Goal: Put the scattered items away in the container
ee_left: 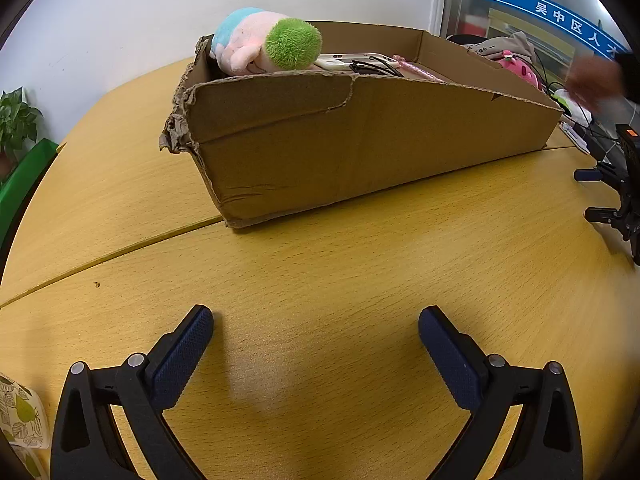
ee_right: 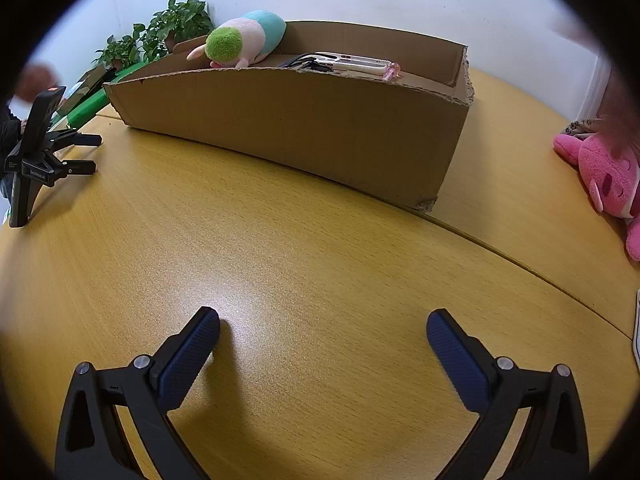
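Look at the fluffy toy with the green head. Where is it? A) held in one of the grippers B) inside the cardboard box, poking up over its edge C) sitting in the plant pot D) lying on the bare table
B: the plush toy rests inside the cardboard box, its green head rising above the torn rim, next to a white power strip.

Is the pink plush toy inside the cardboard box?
No, the pink plush toy lies on the table, apart from the cardboard box.
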`<state>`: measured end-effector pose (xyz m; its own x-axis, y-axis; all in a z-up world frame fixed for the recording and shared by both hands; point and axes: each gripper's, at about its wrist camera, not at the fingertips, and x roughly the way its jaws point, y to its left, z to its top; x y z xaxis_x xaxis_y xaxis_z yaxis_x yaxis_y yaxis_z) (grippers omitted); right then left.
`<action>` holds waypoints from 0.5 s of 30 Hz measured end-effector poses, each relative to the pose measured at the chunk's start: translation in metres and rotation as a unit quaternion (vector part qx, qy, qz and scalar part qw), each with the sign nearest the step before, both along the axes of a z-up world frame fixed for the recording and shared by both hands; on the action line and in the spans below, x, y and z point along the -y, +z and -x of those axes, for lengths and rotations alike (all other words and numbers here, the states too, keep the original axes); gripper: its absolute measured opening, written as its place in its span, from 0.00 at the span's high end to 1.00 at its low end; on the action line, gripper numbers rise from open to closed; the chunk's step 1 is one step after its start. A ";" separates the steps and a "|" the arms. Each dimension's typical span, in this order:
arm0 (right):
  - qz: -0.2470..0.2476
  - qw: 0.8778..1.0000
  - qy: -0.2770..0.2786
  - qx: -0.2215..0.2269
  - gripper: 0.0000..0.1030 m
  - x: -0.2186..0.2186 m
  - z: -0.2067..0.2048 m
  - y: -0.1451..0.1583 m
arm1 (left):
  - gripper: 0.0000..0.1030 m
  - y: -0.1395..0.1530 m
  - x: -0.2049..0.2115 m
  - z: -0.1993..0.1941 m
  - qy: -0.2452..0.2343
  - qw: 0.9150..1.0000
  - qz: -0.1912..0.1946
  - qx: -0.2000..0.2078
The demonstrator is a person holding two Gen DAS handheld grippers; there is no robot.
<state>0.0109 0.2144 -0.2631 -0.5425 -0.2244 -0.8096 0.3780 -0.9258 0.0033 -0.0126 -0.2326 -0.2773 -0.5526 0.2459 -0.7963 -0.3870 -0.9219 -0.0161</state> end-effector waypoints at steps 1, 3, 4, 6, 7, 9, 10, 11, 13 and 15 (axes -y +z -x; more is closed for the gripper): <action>0.000 1.000 0.000 0.000 0.00 0.000 0.000 0.000 | 0.00 0.000 0.001 0.000 0.000 1.000 0.000 0.000; 0.000 1.000 0.000 0.000 0.00 0.000 0.001 0.000 | 0.00 0.001 0.001 0.000 0.000 1.000 0.000 0.000; 0.000 1.000 0.000 0.000 0.00 0.000 0.001 0.000 | 0.00 0.001 0.000 0.000 0.000 1.000 0.000 0.000; 0.000 1.000 0.000 0.000 0.00 0.000 0.001 0.000 | 0.00 0.001 -0.001 0.000 0.001 1.000 0.000 0.000; 0.000 1.000 -0.001 0.000 0.00 0.001 0.001 0.000 | 0.00 0.002 -0.002 0.001 0.001 1.000 0.000 0.000; 0.000 1.000 0.000 0.000 0.00 0.000 0.001 0.000 | 0.00 0.002 -0.002 0.001 0.001 1.000 0.000 0.000; 0.000 1.000 0.000 0.000 0.00 0.000 0.001 0.000 | 0.00 0.002 -0.004 0.001 0.001 1.000 0.000 0.000; 0.000 1.000 0.000 0.000 0.00 0.000 0.001 0.000 | 0.00 0.002 -0.005 0.002 0.002 1.000 0.000 0.000; 0.000 1.000 0.000 0.000 0.00 -0.001 0.001 0.000 | 0.00 0.002 -0.005 0.001 0.002 1.000 0.000 0.000; 0.000 1.000 0.000 0.000 0.00 -0.001 0.001 0.000 | 0.00 0.002 -0.004 0.001 0.002 1.000 0.000 0.000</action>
